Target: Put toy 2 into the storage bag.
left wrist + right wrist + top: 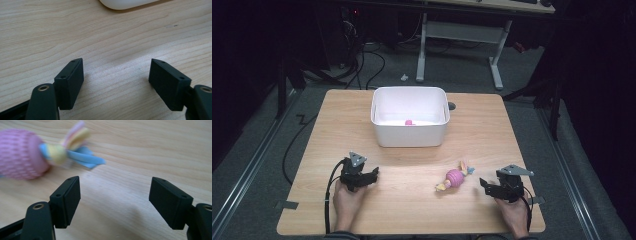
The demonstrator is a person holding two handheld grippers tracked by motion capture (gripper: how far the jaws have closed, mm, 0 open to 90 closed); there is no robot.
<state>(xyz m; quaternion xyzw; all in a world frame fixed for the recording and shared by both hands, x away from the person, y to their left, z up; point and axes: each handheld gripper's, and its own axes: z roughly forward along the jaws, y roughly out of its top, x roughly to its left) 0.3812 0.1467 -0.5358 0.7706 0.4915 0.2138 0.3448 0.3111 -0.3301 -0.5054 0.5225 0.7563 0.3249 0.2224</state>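
From my right gripper view the pink toy [21, 155] is blurry and chopped off at the left edge. That small pink thing [409, 122] in the white tub [410, 137]? Too tiny to make out.

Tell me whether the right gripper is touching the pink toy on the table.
Apart. The right gripper view shows bare wood between the open right gripper and the pink toy, which lies ahead of the jaws.

Pink knitted toy [455, 177], pastel tassels; lying on table [412, 210]

Lab: floor cables [362, 65], bare desk frame [462, 35]
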